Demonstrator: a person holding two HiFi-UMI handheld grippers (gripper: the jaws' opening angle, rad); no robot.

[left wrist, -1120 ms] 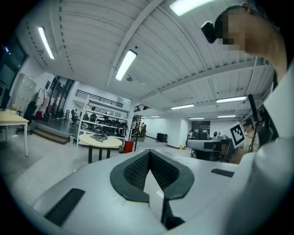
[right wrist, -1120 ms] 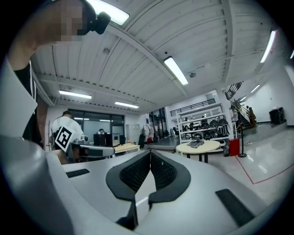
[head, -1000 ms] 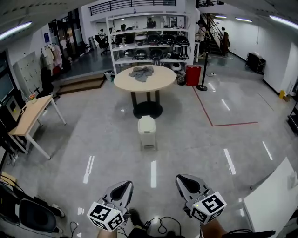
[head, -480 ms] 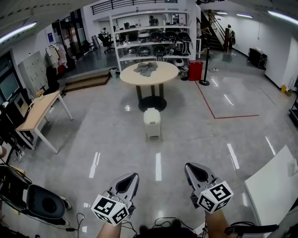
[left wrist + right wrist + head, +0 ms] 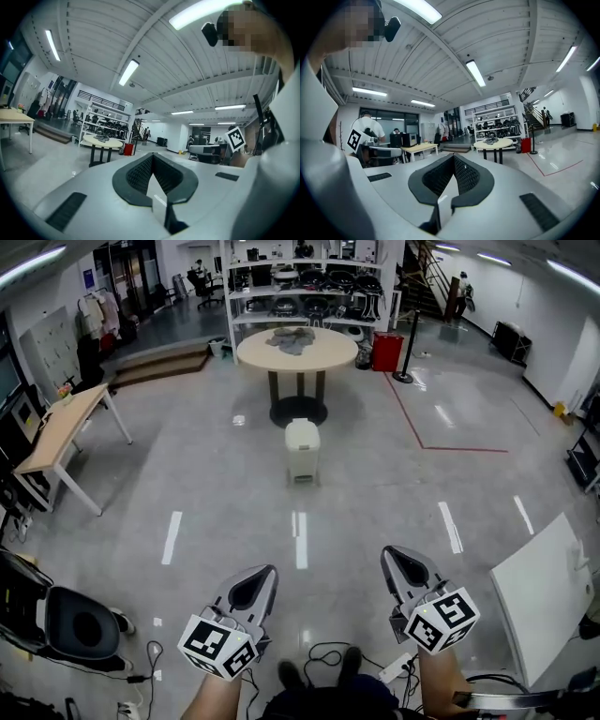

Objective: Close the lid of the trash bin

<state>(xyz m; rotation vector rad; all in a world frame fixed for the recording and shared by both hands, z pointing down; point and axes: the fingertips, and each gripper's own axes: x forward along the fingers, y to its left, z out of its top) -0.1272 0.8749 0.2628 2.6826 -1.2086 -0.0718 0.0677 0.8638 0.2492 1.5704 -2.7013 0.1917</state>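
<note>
Low in frame, the left tool [image 5: 267, 571] and right tool [image 5: 390, 552] have their jaws pressed together, empty. The trash bin [image 5: 302, 450] stands upper centre.

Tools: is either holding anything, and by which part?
Nothing is held: the left tool and right tool are both shut and empty, far from the trash bin.

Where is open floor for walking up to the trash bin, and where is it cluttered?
Bare floor lies ahead up to the trash bin, bordered by the wooden desk left and white panel right. Crowded: cables underfoot, round table behind the bin.
</note>
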